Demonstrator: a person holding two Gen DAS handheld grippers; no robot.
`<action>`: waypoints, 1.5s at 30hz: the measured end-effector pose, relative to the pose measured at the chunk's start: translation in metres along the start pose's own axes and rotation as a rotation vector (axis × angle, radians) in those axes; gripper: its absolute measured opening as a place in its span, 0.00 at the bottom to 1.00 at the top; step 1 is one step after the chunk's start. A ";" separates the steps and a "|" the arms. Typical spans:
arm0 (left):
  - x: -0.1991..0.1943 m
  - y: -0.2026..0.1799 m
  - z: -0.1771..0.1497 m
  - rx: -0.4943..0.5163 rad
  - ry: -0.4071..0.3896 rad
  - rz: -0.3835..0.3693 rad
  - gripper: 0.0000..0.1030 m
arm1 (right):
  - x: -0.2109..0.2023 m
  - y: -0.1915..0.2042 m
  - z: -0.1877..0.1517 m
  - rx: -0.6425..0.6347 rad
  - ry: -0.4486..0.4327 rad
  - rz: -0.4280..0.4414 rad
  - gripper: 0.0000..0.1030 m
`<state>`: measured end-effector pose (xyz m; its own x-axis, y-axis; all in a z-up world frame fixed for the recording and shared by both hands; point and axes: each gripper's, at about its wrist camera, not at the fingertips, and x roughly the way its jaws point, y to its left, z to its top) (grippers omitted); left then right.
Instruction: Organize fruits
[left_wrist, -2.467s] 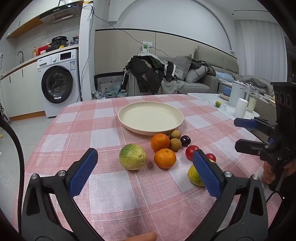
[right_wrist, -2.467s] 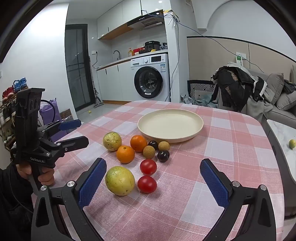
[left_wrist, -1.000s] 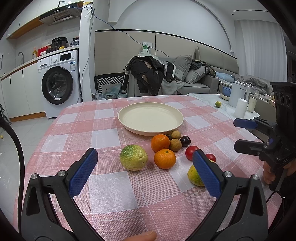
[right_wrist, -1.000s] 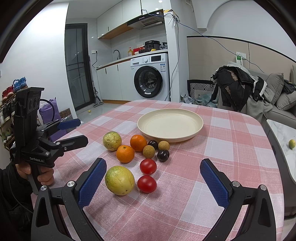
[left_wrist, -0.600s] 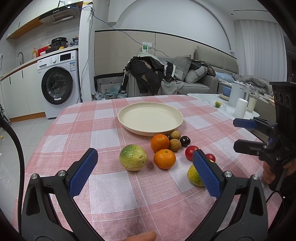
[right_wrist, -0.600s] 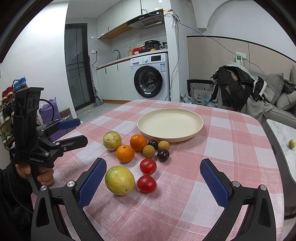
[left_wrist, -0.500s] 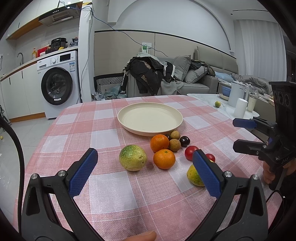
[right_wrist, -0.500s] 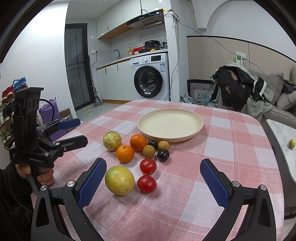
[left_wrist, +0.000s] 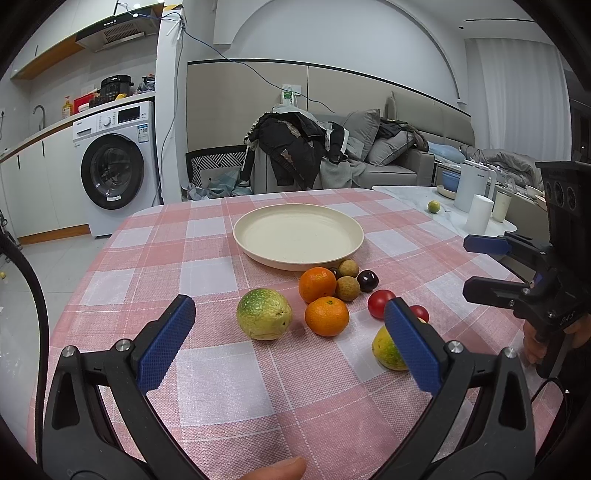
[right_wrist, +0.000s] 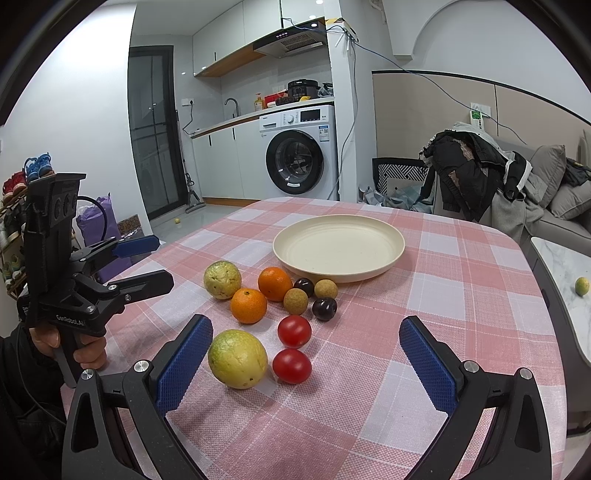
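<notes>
Here both grippers, left gripper (left_wrist: 290, 345) and right gripper (right_wrist: 304, 362), hover spread wide (holding nothing) near the fruits (right_wrist: 271, 306) beside the plate (right_wrist: 391, 254).

Legible text is scarce. In the right wrist view, white lettering on the black body of the left tongs (right_wrist: 142, 264), at the left of the frame, reads roughly "GenRobot.AI". In the left wrist view, the right tongs (left_wrist: 480, 266) at the right edge carry a partial mark resembling "D45". Labels on the washing machine (right_wrist: 299, 147) are too small to read.
</notes>
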<state>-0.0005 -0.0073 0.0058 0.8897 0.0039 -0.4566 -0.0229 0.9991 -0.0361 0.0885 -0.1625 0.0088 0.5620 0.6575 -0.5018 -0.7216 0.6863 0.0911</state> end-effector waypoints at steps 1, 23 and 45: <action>0.000 0.000 0.000 0.001 0.000 -0.001 0.99 | 0.000 0.000 0.000 0.001 0.000 0.001 1.00; 0.003 0.003 -0.001 0.001 0.020 -0.002 0.99 | 0.019 0.003 -0.003 -0.031 0.137 -0.125 1.00; 0.023 -0.022 -0.010 0.081 0.165 -0.136 0.99 | 0.051 0.002 -0.017 -0.026 0.393 -0.113 0.82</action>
<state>0.0156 -0.0291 -0.0127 0.7952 -0.1316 -0.5918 0.1346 0.9901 -0.0392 0.1082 -0.1331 -0.0314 0.4445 0.4057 -0.7986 -0.6770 0.7359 -0.0030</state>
